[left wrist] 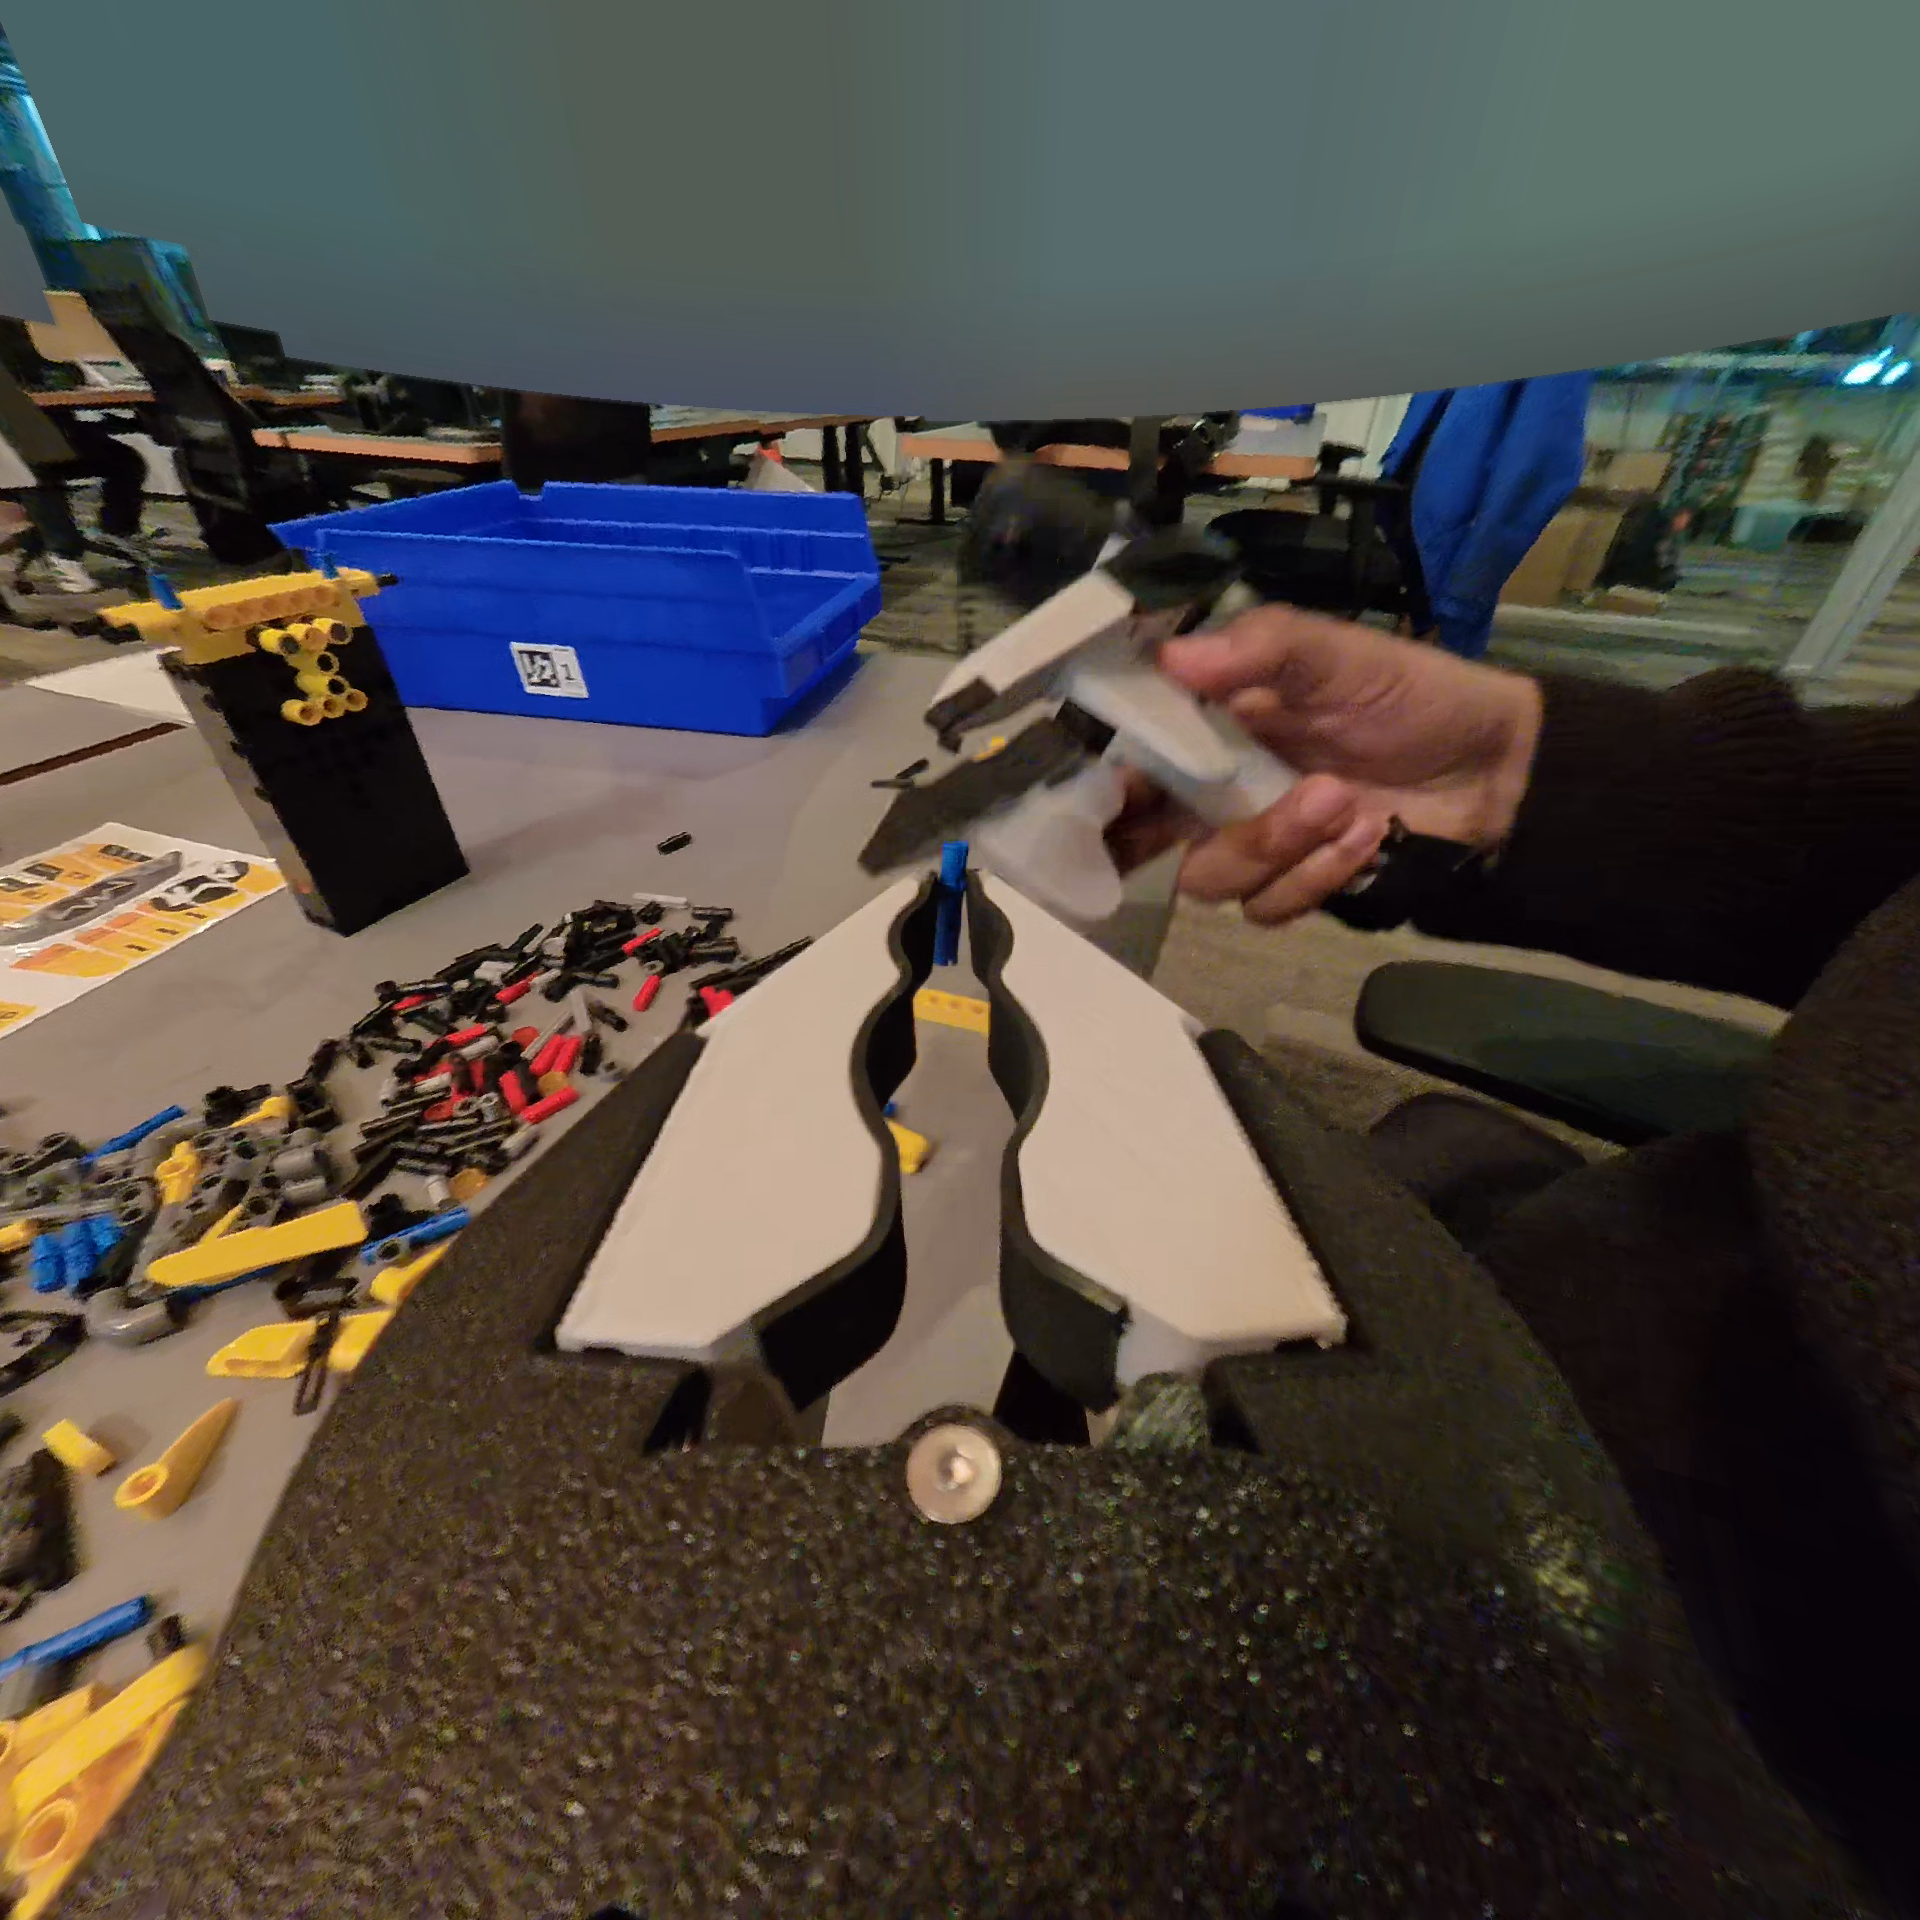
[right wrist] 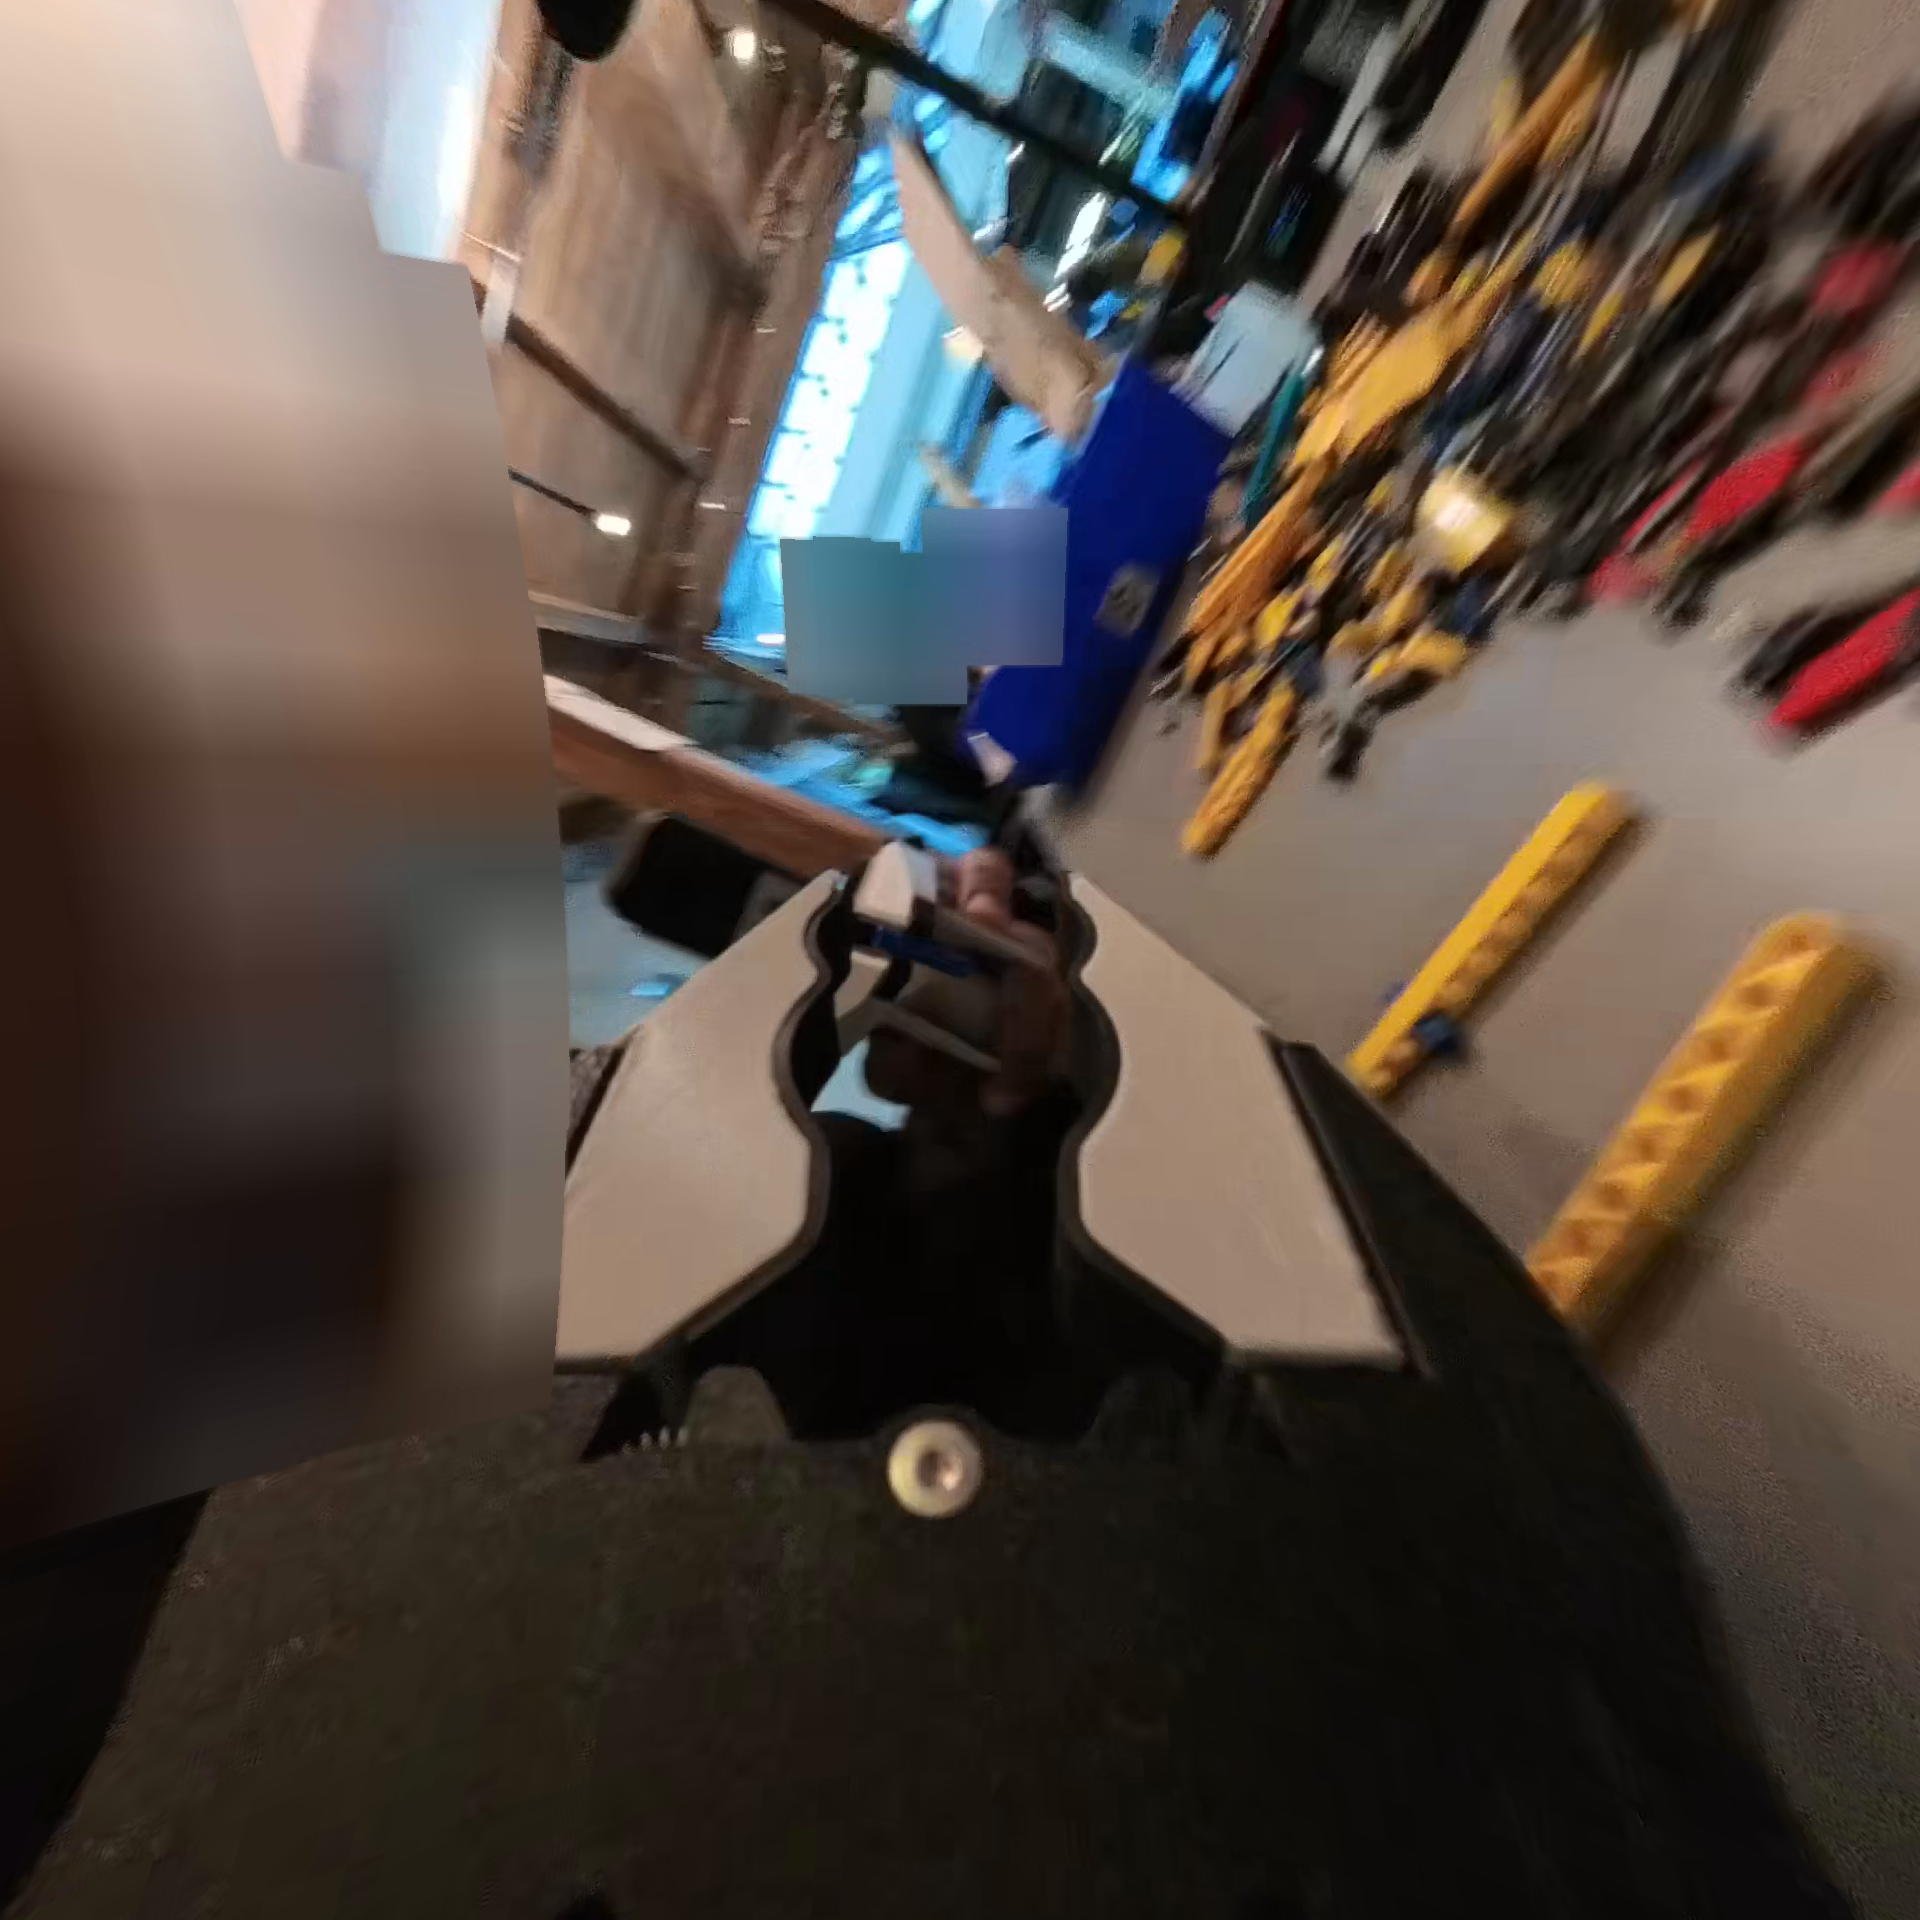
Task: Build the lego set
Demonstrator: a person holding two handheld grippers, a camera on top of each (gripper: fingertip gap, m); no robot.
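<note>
The left gripper (left wrist: pixel 950 896) pinches a small blue pin (left wrist: pixel 948 914) at its tips, up above the grey table (left wrist: pixel 582 800). The right gripper (left wrist: pixel 914 790) is just past it, almost touching the pin's top, with its fingers spread apart and nothing between them. A hand (left wrist: pixel 1382 748) holds it.

Left of the grippers lies a bumpy heap of small black and red pins (left wrist: pixel 520 1039) and yellow pieces (left wrist: pixel 260 1247). Farther off stand a black block tower (left wrist: pixel 322 769) and a blue bin (left wrist: pixel 623 613).

Only the right wrist view shows two long yellow beams (right wrist: pixel 1496 935) with holes, lying flat.
</note>
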